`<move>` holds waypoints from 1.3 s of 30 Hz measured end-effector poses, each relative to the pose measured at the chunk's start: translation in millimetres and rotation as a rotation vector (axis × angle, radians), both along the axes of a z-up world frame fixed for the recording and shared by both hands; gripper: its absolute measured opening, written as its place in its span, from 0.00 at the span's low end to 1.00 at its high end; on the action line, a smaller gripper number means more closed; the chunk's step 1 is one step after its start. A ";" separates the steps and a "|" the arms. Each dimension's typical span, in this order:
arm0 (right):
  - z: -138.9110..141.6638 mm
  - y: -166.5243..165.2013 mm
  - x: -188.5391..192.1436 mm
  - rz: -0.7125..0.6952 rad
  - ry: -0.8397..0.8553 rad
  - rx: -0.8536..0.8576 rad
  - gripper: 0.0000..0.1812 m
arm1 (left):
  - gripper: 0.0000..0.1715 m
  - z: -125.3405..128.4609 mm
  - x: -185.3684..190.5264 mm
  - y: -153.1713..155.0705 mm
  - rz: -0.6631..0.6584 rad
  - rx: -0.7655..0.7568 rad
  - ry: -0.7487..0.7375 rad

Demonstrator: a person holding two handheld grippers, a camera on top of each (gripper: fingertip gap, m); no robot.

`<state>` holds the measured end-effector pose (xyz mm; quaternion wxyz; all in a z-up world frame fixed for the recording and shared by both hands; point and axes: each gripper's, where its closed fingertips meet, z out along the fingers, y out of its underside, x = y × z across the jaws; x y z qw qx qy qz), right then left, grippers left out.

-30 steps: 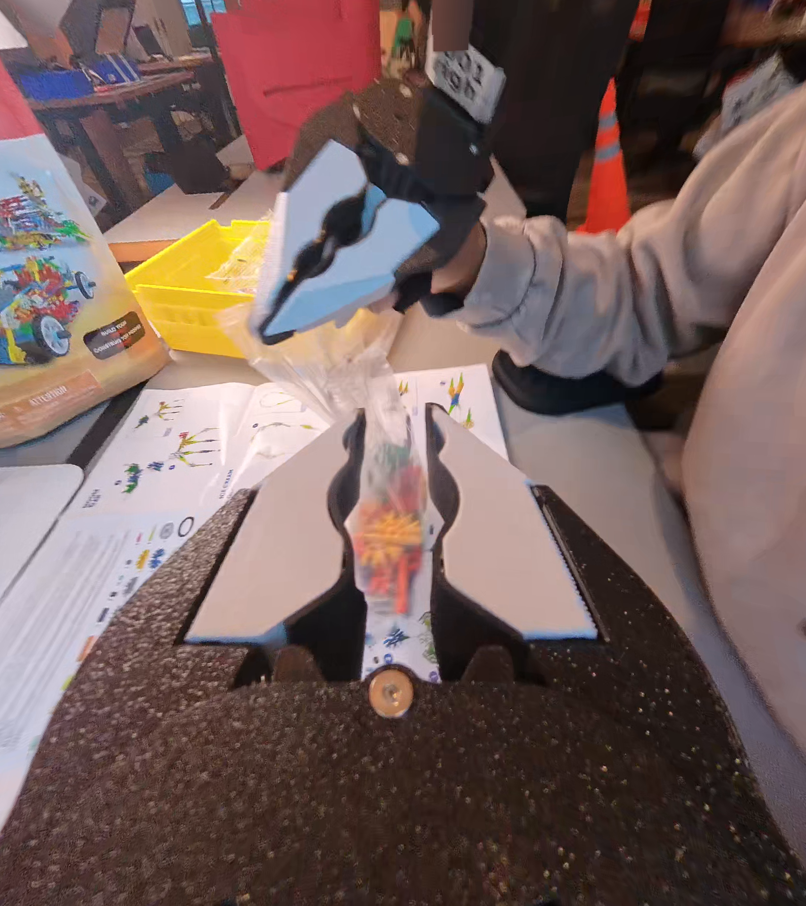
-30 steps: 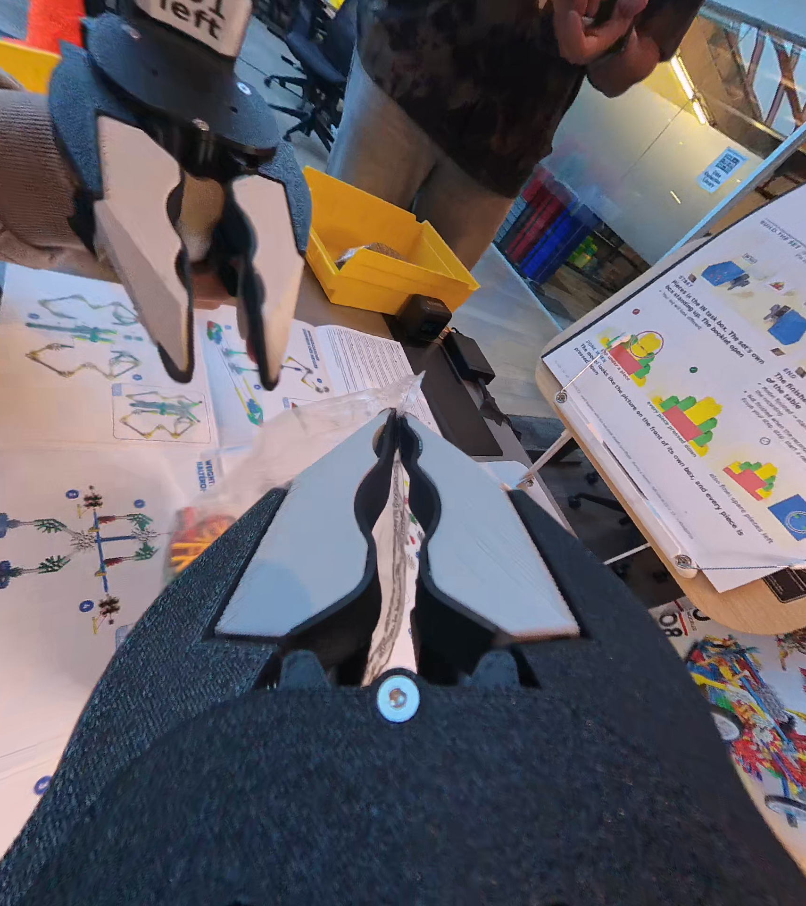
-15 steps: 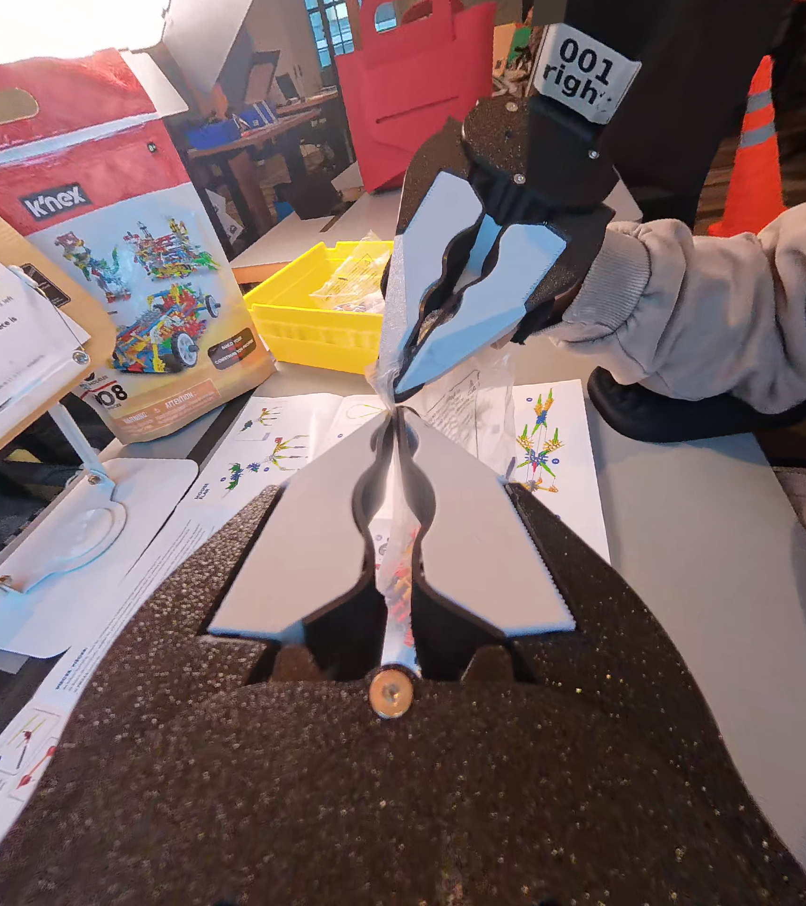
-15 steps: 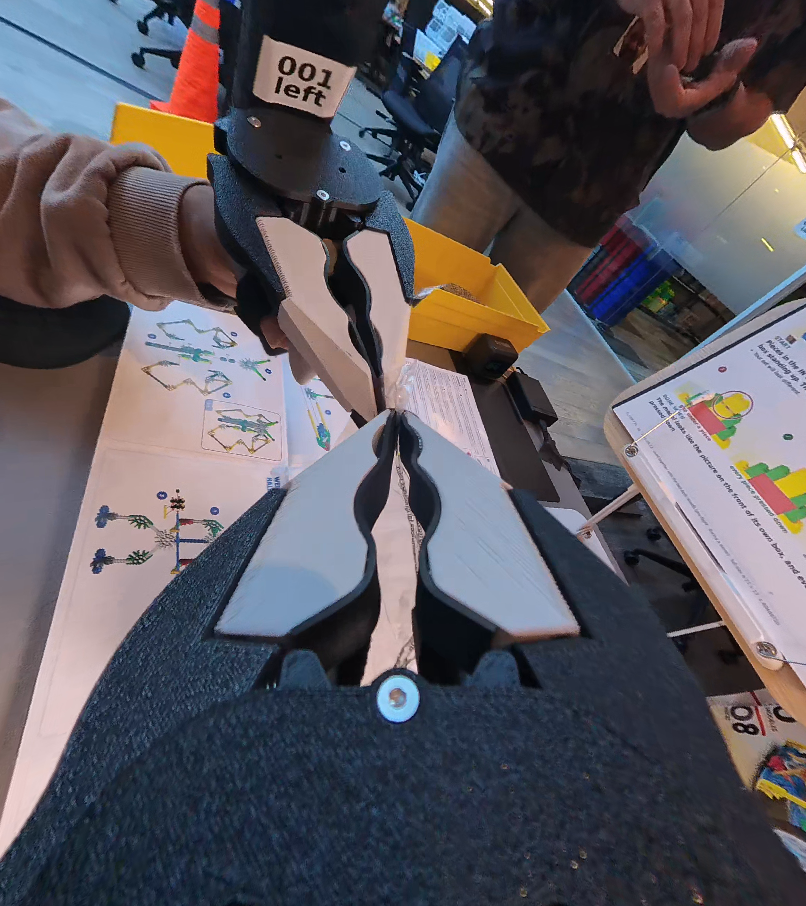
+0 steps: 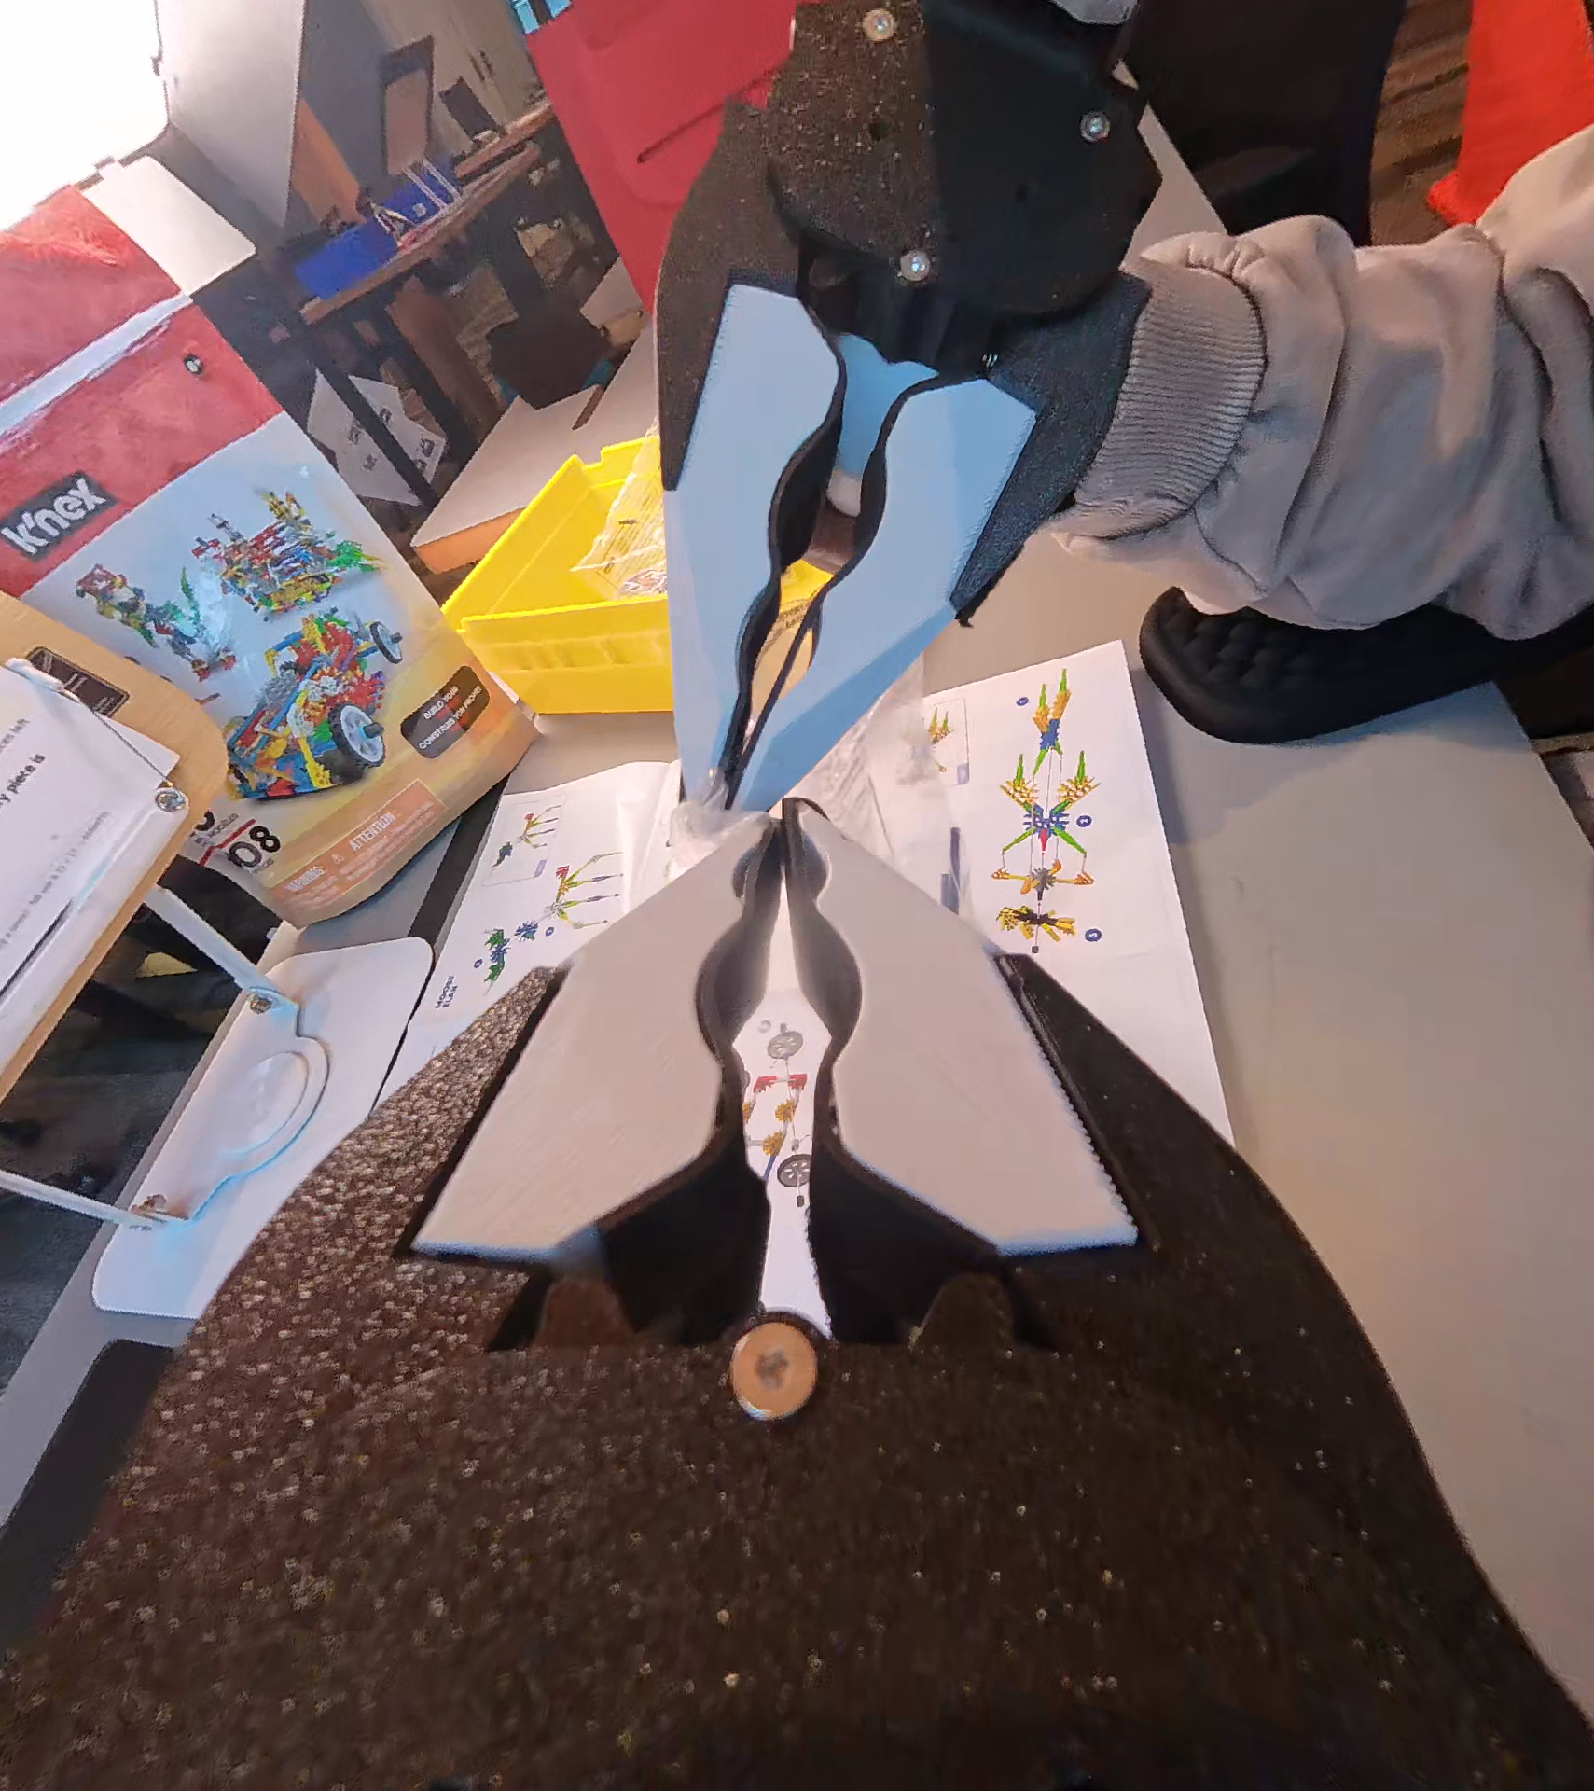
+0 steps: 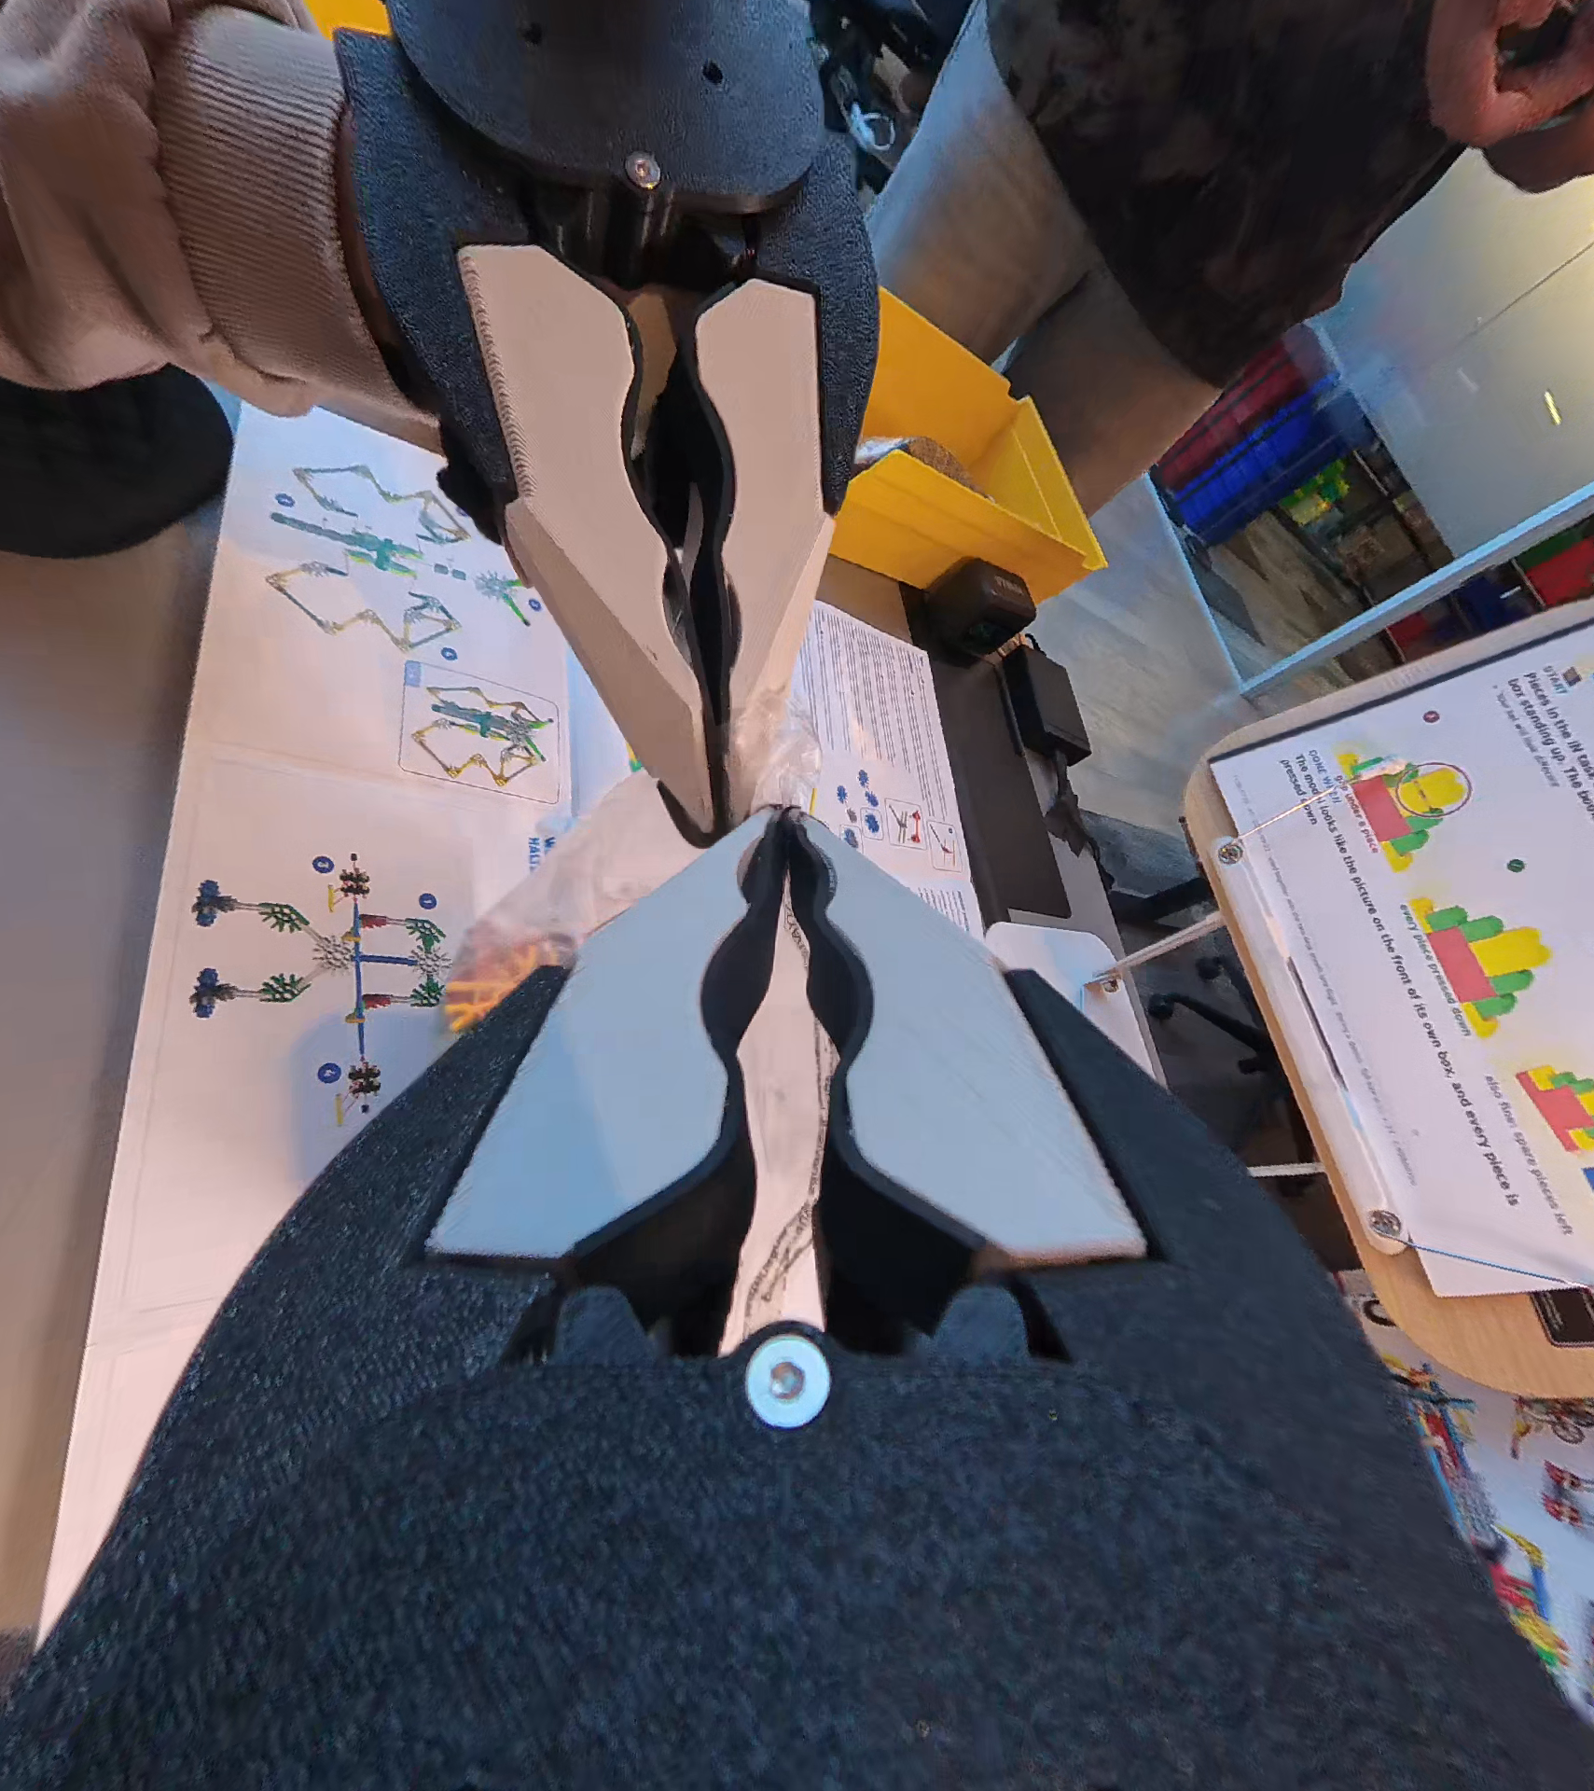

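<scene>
- While the two sets of tongs met tip to tip above the bench (image 5: 1413, 969), each was closed onto the crumpled top edge of a clear plastic bag (image 6: 773, 746).
- Left tongs (image 5: 785, 824), seen from their own camera, had their jaws pressed together at the tips, with a wisp of the bag's film bunched just left of them.
- Right tongs (image 6: 781, 822) were likewise pinched tight; the bag hung down to their left, with orange and yellow construction-toy pieces (image 6: 502, 969) in its lower part.
- From the right wrist view, the left tongs (image 6: 715, 814) pointed down from above, held by a hand in a beige ribbed sleeve (image 6: 143, 194).
- From the left wrist view, the right tongs (image 5: 730, 800) came down the same way, and a grey sleeve (image 5: 1403, 407) led off to the right.
- Below both tips lay an unfolded instruction sheet (image 5: 1045, 824) with coloured model diagrams, flat on the bench.
- Beyond the tips sat a yellow plastic bin (image 5: 560, 630) with small bags in it.
- Left of the left tongs stood a red and white construction-toy box (image 5: 221, 543), and nearer, a wooden board with a printed sheet (image 5: 17, 804) on a white stand.
</scene>
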<state>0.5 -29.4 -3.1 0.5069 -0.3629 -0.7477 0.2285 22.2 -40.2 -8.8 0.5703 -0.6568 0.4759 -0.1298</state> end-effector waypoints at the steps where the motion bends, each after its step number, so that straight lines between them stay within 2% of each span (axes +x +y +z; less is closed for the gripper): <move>1: -1.6 0.2 -1.2 -0.004 0.000 0.013 0.00 | 0.00 -0.5 1.5 -0.7 -0.002 0.010 0.009; 9: -1.4 -4.8 -6.9 0.003 0.052 0.028 0.00 | 0.00 0.3 9.4 -10.0 -0.087 -0.010 -0.045; 15: 5.4 -1.2 -12.8 -0.048 0.152 0.121 0.00 | 0.00 1.0 9.6 -11.4 -0.116 -0.014 -0.075; 16: 6.2 1.8 -14.3 -0.064 0.162 0.142 0.00 | 0.00 -0.4 12.8 -16.3 -0.162 -0.041 -0.089; 17: 7.0 11.8 -17.5 -0.121 0.177 0.183 0.00 | 0.00 -1.7 23.9 -31.8 -0.268 -0.093 -0.109; 18: 0.2 19.1 -21.7 -0.138 0.151 0.242 0.00 | 0.00 -4.7 32.6 -38.8 -0.298 -0.102 -0.082; 20: -5.4 12.3 -24.4 -0.081 0.146 0.152 0.00 | 0.00 -10.8 12.9 -12.8 -0.070 0.026 0.117; 21: -0.7 12.2 -21.8 -0.075 0.165 0.104 0.00 | 0.00 -1.1 -0.7 -8.8 -0.007 0.057 0.121; 25: 9.7 18.7 -12.9 -0.066 0.167 0.026 0.00 | 0.02 43.2 -42.4 -2.5 0.127 0.019 -0.127; 28: 5.6 12.2 -15.0 -0.032 0.151 0.005 0.00 | 0.23 30.9 -37.6 2.4 0.119 -0.107 -0.186; 29: 4.4 9.2 -16.1 -0.022 0.149 0.013 0.00 | 0.25 23.6 -32.4 3.9 0.110 -0.126 -0.171; 30: 3.2 6.2 -16.9 -0.014 0.143 0.020 0.00 | 0.20 18.6 -28.6 6.4 0.111 -0.127 -0.156; 32: 1.3 2.4 -17.1 -0.005 0.127 0.039 0.00 | 0.00 13.4 -25.0 9.2 0.110 -0.120 -0.122; 39: -8.5 1.5 -17.2 -0.020 0.065 0.006 0.00 | 0.00 -2.9 -20.8 2.0 0.081 -0.169 -0.017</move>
